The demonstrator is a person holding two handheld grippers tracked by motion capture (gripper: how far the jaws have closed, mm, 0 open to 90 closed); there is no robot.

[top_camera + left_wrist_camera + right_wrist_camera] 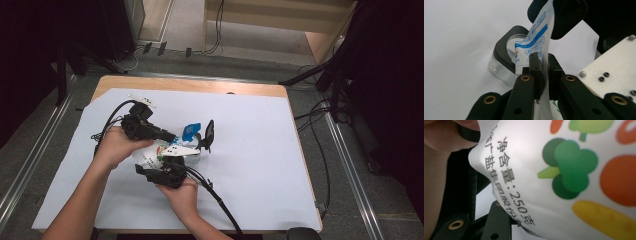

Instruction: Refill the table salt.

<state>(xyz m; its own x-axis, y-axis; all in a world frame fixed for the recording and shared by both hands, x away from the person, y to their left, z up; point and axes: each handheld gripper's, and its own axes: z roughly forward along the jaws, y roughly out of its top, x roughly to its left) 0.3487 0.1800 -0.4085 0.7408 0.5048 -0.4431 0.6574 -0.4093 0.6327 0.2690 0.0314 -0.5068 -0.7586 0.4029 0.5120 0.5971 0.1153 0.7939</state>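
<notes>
Left gripper (541, 75): your jaws clamp the pouch (537, 42), near the tabletop's middle.
Right gripper (165, 172): beside the pouch; grip unclear.
Surface: white sheet (260, 150) on the table.

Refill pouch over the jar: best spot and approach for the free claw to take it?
Take the pouch by its flat sealed edge, as the left claw does, pads square on both faces. Its printed body bulges and is soft, so come in edge-on from the side away from the jar.
</notes>
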